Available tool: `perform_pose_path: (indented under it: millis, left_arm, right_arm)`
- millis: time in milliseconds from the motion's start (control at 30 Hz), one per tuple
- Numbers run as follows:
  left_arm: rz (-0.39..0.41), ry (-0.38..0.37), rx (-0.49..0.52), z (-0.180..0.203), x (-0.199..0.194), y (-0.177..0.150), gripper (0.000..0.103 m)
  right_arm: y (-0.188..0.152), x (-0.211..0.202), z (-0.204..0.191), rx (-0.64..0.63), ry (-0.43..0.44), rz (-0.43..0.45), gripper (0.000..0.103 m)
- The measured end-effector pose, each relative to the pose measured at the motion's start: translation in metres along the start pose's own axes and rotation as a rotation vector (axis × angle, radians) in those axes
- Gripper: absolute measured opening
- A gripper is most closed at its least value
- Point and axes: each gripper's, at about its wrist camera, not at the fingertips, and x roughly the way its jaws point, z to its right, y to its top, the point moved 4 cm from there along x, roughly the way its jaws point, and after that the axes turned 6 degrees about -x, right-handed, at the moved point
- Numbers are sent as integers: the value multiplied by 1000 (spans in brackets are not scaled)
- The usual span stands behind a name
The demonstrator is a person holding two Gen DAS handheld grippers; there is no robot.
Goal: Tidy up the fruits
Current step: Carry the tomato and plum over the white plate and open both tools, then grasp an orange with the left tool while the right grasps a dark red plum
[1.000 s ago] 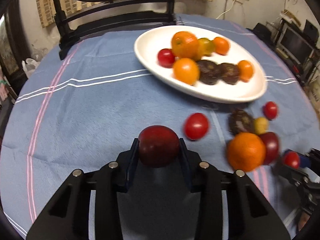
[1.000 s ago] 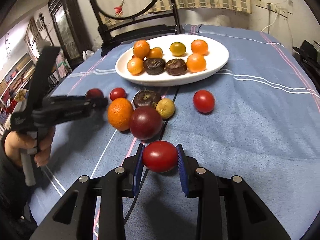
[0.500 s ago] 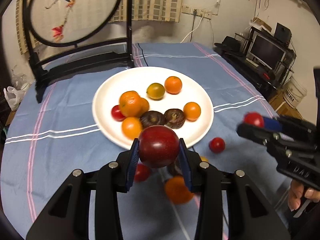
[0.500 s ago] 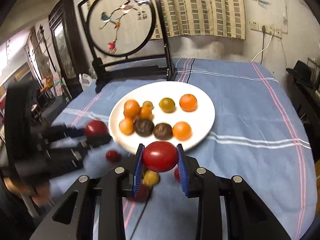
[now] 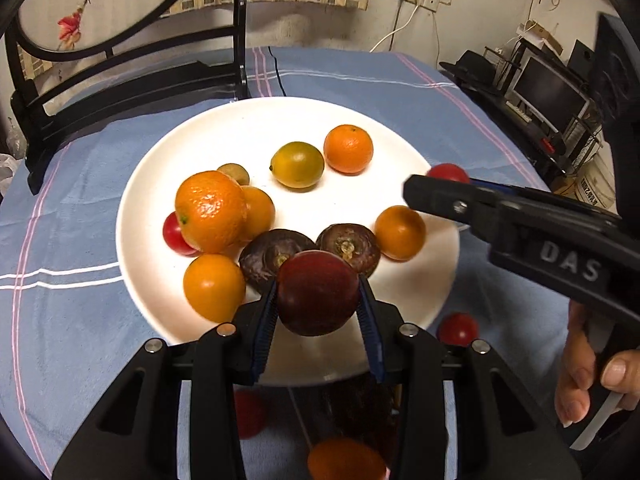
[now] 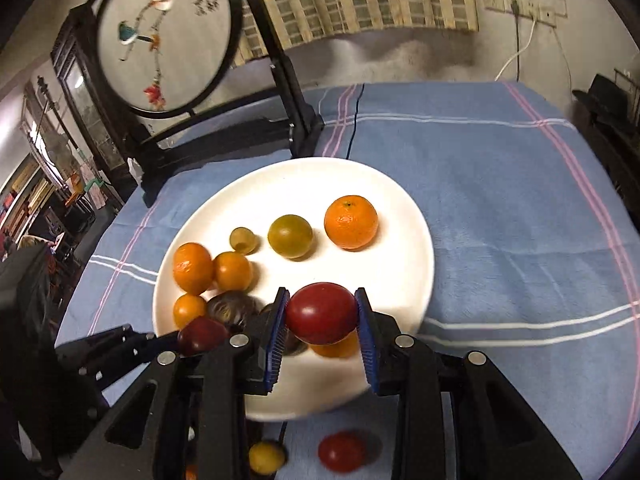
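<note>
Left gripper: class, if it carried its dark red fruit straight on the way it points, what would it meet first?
Probably the two dark brown fruits on the white plate, directly beyond the dark red fruit in the left gripper; depth is uncertain.

Black gripper (image 5: 318, 300), blue pads (image 5: 264, 332) (silver screws), "DAS" lettering

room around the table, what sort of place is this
Probably a lived-in home room: a cloth-covered table with a plate of fruit, an embroidered round screen on a dark stand, and a monitor on a cluttered desk.
</note>
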Motion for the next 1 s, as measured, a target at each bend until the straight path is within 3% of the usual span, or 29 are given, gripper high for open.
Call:
perform_pose_path:
  millis: [67,100,133,167,200,467,533,600,733,900,1000]
  left_arm:
    - [11,0,1,0,0,2,43]
    - [16,-4,6,1,-1,3,47]
    - [33,1,11,2,-5,5,60]
    - [48,10,13,2,-8,7,71]
    - [80,24,14,1,-15,8,73]
    - [126,-5,-14,-5,-53,4,74]
    - [138,-3,-28,-8,-63,-4,78]
    - [148,10,-32,-12,-71,-12,82]
    - [163,18,-68,-23,-85,-32,89]
    - [120,15,-116,-41,-86,-62,89]
    - [137,59,-120,-51,-85,-77,90]
  right_arm:
    - [3,11,6,39,-1,-4,40]
    - [5,13,8,48,2,-7,49]
    - [7,15,10,59,5,-9,58]
    - [7,15,13,74,6,-5,59]
    - [7,14,15,82,3,-1,59]
    - [-8,-19,17,81,-16,28,60]
    - [-16,-29,16,72,-29,38,65]
    - [-26,-37,14,69,-41,41,72]
    - [-52,-51,7,42,-55,25,72]
    - [-89,-69,-11,-9,-59,3,76]
    - [-110,-77,-25,-47,-77,0,76]
